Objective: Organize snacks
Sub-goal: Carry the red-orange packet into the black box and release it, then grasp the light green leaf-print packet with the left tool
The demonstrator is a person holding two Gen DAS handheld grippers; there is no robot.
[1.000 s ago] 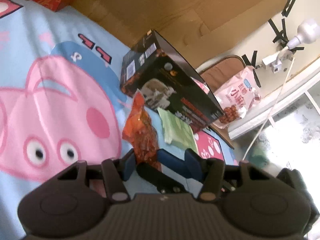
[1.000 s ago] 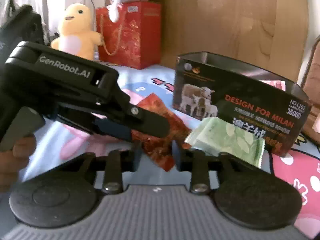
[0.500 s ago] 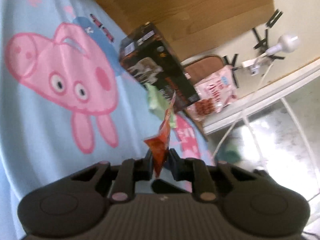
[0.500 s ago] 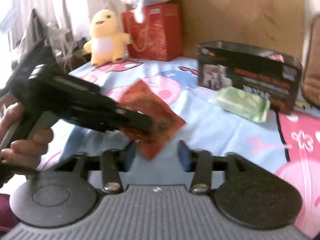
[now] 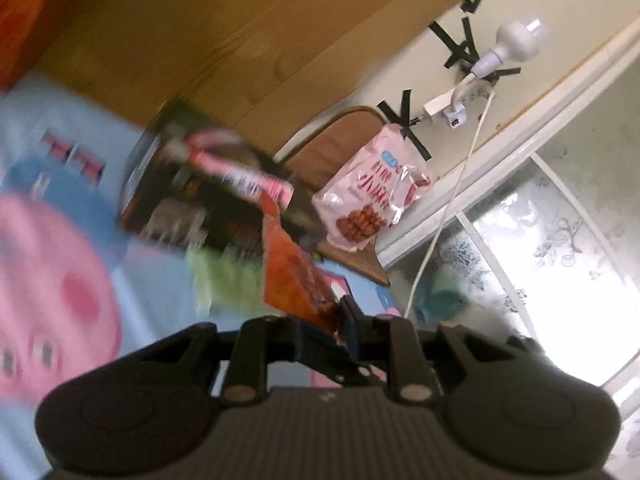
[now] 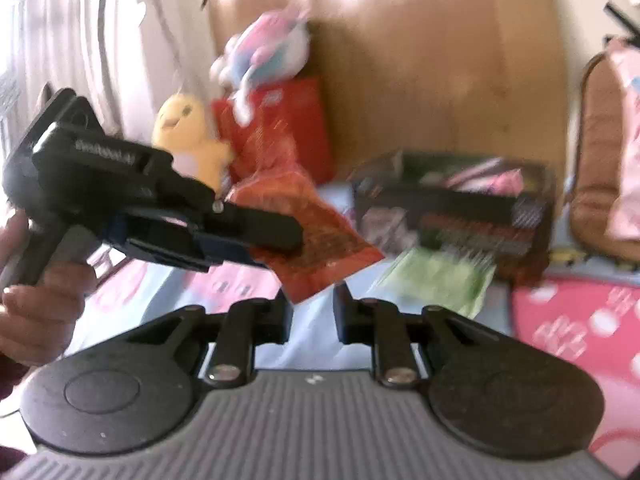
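Observation:
My left gripper (image 5: 324, 326) is shut on an orange-red snack packet (image 5: 296, 276) and holds it in the air above the sheet. The right wrist view shows that left gripper (image 6: 280, 246) from the side, with the packet (image 6: 320, 248) hanging out of it. My right gripper (image 6: 312, 316) sits just below the packet's lower corner. Its jaws are closing to a narrow gap with nothing pinched between them. Behind stands an open black box (image 6: 452, 216) with pink packets (image 6: 488, 176) inside. A green packet (image 6: 436, 280) lies flat in front of the box.
A cartoon pig sheet (image 5: 60, 280) covers the bed, backed by a wooden headboard (image 5: 260, 40). A pink snack bag (image 5: 368, 204) leans on a brown cushion (image 6: 596, 152). A yellow duck plush (image 6: 188, 136) and a red gift bag (image 6: 296, 120) stand at the far left. A hand (image 6: 40, 300) holds the left gripper.
My left gripper shut on the orange-red packet and lifted it off the sheet. The right jaws widened, then narrowed again. Both views have risen and tilted.

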